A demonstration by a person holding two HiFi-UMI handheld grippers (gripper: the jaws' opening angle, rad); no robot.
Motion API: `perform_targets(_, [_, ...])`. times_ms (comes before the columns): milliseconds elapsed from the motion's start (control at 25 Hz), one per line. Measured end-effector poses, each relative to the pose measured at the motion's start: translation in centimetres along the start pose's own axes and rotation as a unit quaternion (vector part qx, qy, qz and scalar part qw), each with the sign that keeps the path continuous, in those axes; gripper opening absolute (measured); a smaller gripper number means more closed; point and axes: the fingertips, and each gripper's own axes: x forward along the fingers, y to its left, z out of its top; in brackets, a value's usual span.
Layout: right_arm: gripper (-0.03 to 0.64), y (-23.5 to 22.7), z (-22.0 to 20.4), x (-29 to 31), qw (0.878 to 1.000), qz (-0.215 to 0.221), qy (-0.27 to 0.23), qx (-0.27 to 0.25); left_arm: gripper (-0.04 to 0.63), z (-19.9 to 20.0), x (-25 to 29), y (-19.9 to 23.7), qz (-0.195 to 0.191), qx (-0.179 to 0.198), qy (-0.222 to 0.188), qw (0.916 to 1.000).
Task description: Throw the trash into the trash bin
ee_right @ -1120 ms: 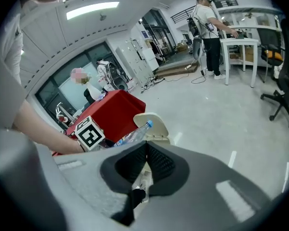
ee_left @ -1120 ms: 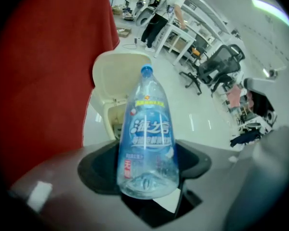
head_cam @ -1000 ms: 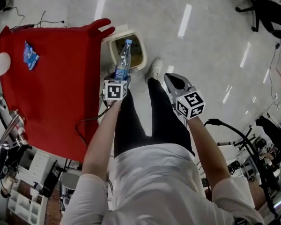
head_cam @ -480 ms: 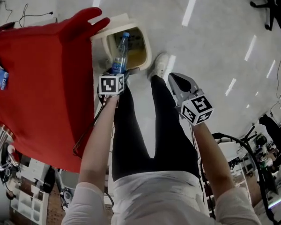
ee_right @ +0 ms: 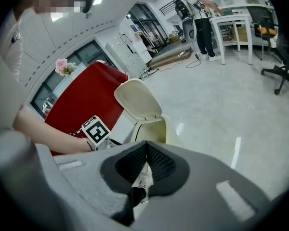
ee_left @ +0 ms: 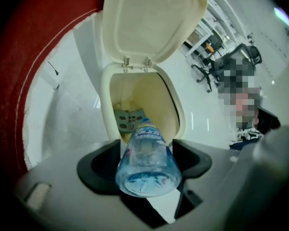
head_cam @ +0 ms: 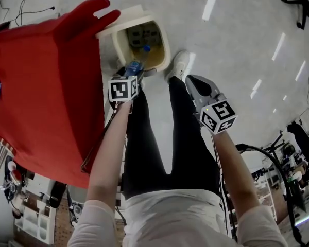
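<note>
**A:** What has been changed just now?

**B:** The bottle (head_cam: 135, 66) has been brought down. A moment ago it was held up high over the trash bin (head_cam: 164, 49). Now its cap end is pointed right into the open hole, close to the rim.

**A:** Is the bottle let go yet?

**B:** No. It is squeezed between the two fingers of the left gripper (ee_left: 147, 158), fat end up. The lid (ee_left: 151, 18) is flipped open, and some flat trash can be seen inside already.

**A:** And the other one?

**B:** Nothing is held by the right gripper (ee_right: 145, 165). Its fingers are pressed together, and it is kept off to the side, over the floor.

**A:** So what is left to be done?

**B:** Not much, it seems. The fingers only need to be opened so the bottle can be dropped in. The red cloth (head_cam: 41, 86) is near, but it is not in the way.
</note>
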Motion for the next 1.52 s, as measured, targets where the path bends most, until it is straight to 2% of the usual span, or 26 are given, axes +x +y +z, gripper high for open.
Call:
perform_targets(480, [0.002, 0.9, 0.8, -1.0, 1.0, 0.002, -0.007, -0.009, 0.365, -0.2, -1.2, -2.6, -0.026, 0.005, -0.027, 0.9993])
perform_targets(800, [0.002, 1.4, 2.1, -2.8, 1.0, -0.003, -0.016, -0.019, 0.377, 0.3, -3.9, -3.9, -0.023, 0.007, -0.047, 0.9986])
perform_targets(1040, [0.002, 3.3, 4.7, -5.3, 0.999, -0.003, -0.027, -0.041, 0.312, 1.9, -9.0, -5.2, -0.016, 0.009, -0.079, 0.9967])
perform_targets(1320, [0.002, 6.9, 8.0, -9.9, 0.997, 0.0, -0.033, -0.063, 0.206, 2.4, -16.9, -7.4, -0.013, 0.011, -0.101, 0.9947])
perform_targets(1520, [0.002, 9.8, 10.0, -11.8, 0.995, 0.006, -0.031, -0.099, 0.189, 1.8, -21.7, -7.9, 0.002, 0.016, -0.103, 0.9945])
